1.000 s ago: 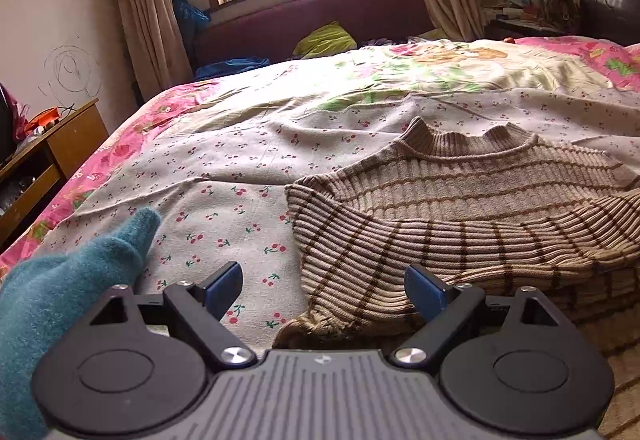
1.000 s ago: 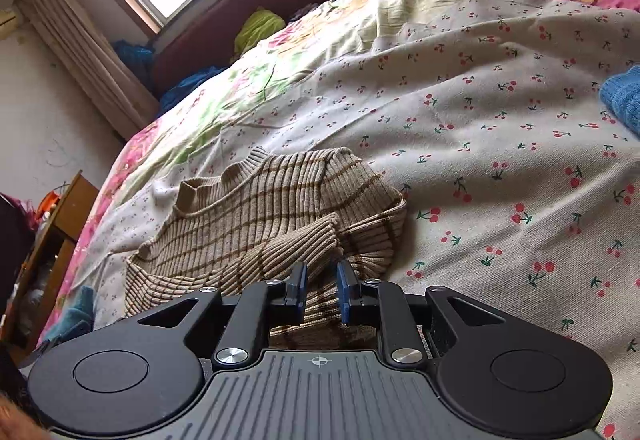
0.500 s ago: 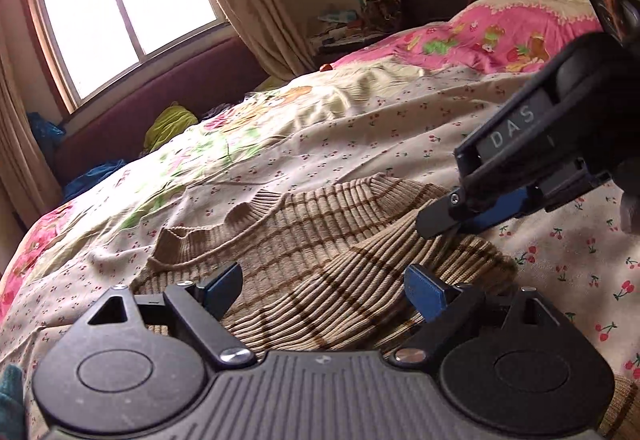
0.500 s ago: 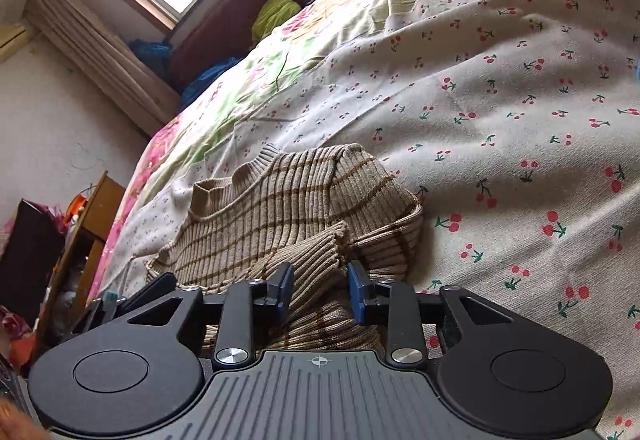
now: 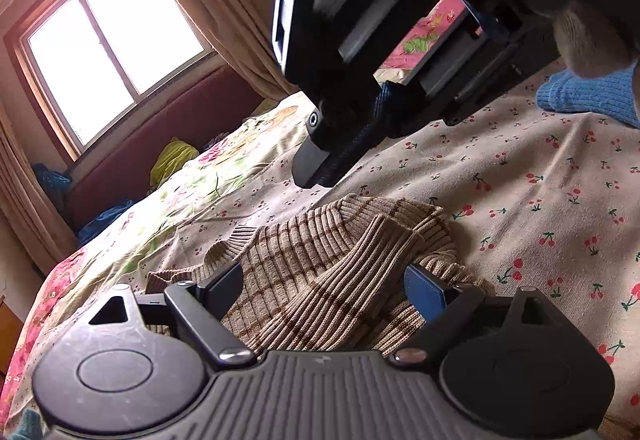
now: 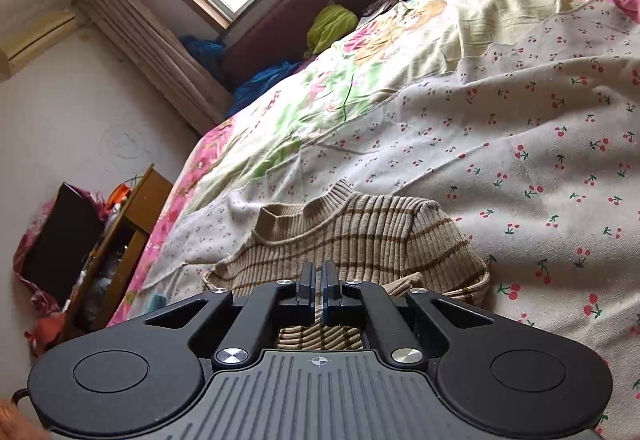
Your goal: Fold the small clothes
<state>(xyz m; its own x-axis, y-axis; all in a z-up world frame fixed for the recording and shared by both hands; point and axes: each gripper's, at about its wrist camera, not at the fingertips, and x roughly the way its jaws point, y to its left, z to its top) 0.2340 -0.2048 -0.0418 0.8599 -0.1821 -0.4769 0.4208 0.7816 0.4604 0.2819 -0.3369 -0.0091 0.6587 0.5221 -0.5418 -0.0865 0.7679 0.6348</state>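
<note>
A beige knit sweater (image 5: 320,240) with brown stripes lies on the cherry-print bedsheet (image 5: 520,168), its sleeve folded across the body. My left gripper (image 5: 324,274) is open wide, low over the sweater, with the folded sleeve lying between its fingers and not pressed. My right gripper (image 5: 316,168) hangs just above the sweater's collar side, its jaws closing down to a thin slit with no cloth in them. In the right wrist view the right gripper (image 6: 319,268) points at the sweater (image 6: 360,228) from above its lower half.
A blue knit garment (image 5: 588,96) lies on the sheet at the far right, and a teal one (image 5: 28,424) pokes in at the bottom left. A person's hand (image 5: 580,36) holds the right gripper. A wooden cabinet (image 6: 128,232) stands beside the bed.
The left gripper swept to the right from the teal garment to over the sweater and rolled. The right gripper's jaws narrowed to a slit and it rose off the sweater.
</note>
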